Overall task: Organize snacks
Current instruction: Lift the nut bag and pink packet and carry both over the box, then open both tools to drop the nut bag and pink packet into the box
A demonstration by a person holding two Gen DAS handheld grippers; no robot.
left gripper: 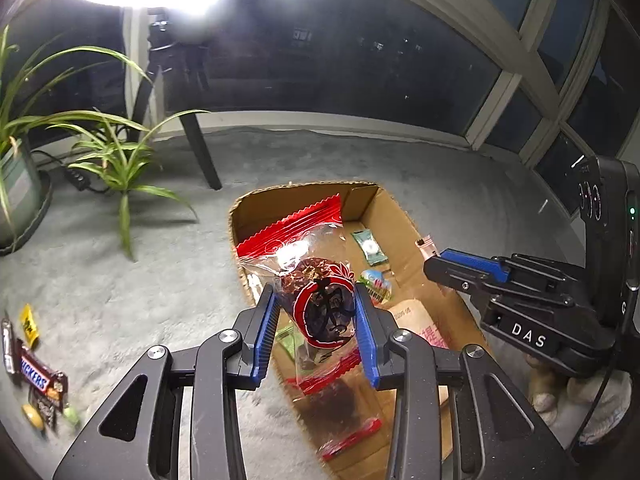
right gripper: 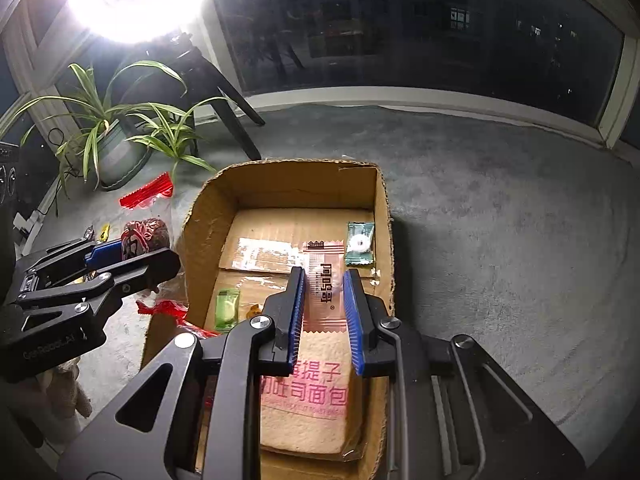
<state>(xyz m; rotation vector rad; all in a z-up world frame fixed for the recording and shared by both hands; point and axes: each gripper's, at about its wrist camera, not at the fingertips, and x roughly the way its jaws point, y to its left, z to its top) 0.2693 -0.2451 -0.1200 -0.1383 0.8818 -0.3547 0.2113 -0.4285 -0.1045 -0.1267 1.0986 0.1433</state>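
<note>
Blue pads of the left gripper [left gripper: 316, 332] clamp a red-and-clear date bag [left gripper: 320, 304], long axis pointing away, above the box's [left gripper: 460, 304] left wall; candy bars [left gripper: 36, 380] lie on grey carpet [left gripper: 120, 280].

Right gripper [right gripper: 324, 312] pinches a pale sachet [right gripper: 324, 276] lengthwise over bread [right gripper: 308, 400] inside the box [right gripper: 200, 216]; plant [right gripper: 116, 140] and dark window [right gripper: 400, 20] beyond.

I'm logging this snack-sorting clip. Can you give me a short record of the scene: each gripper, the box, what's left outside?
left gripper: shut on red-and-clear snack bag, at the box's edge
right gripper: shut on pale sachet, over the box
cardboard box: open; holds bread pack, teal candy, green candy
outside box: Snickers bar on grey carpet
</note>
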